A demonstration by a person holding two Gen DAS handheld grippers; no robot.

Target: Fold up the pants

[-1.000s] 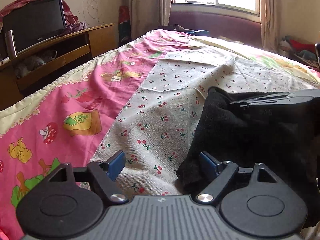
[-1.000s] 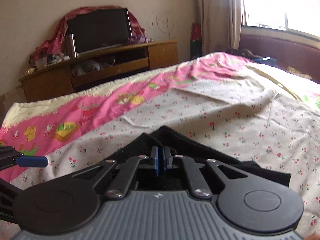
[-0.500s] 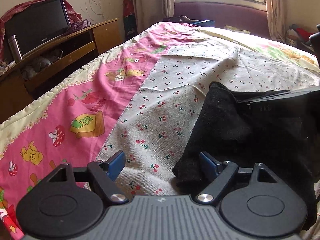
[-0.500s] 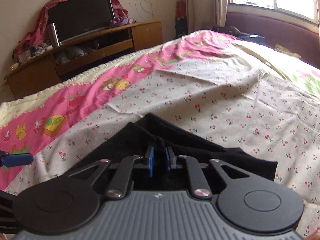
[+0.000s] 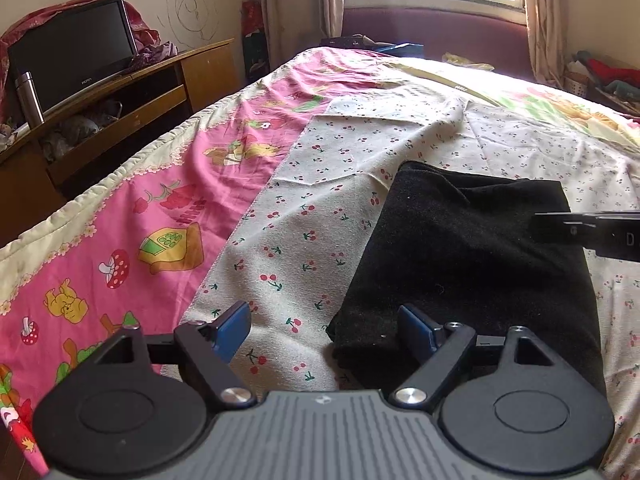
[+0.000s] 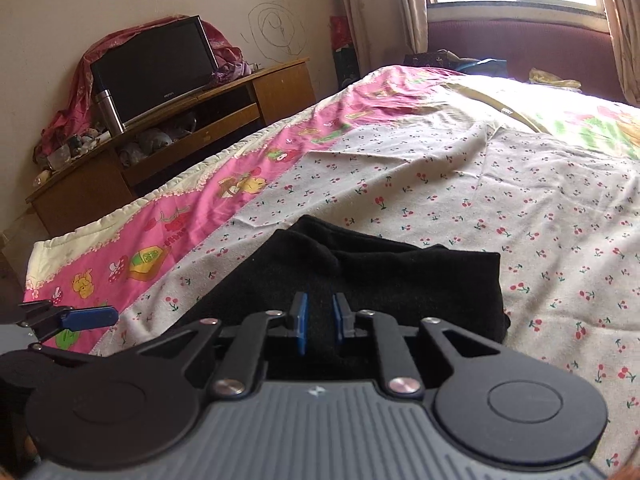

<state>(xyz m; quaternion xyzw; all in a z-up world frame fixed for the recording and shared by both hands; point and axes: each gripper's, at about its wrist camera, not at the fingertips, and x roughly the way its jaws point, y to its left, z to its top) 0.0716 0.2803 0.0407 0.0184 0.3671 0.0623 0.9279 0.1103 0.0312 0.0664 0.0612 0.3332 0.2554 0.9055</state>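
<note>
The black pants lie on the bed, on the cloth with little cherries, folded into a thick block. In the left wrist view the block runs long from the near edge of the bed away toward the window, and it sits ahead and to the right of the left hand-held gripper. That hand-held gripper is wide open and holds nothing; its right blue pad sits over the near left corner of the pants, and its left pad is over bare cloth. The right hand-held gripper is right over the pants, with the black block stretching out straight ahead of it. Its jaws are opening, with a small gap between the blue pads, and the pads do not seem to press on any cloth now. So the right hand is the nearer one, and the pants lie straight in front of it. I think the fold is almost done, or fully done. If one more fold is needed, it would go across the long way.
</note>
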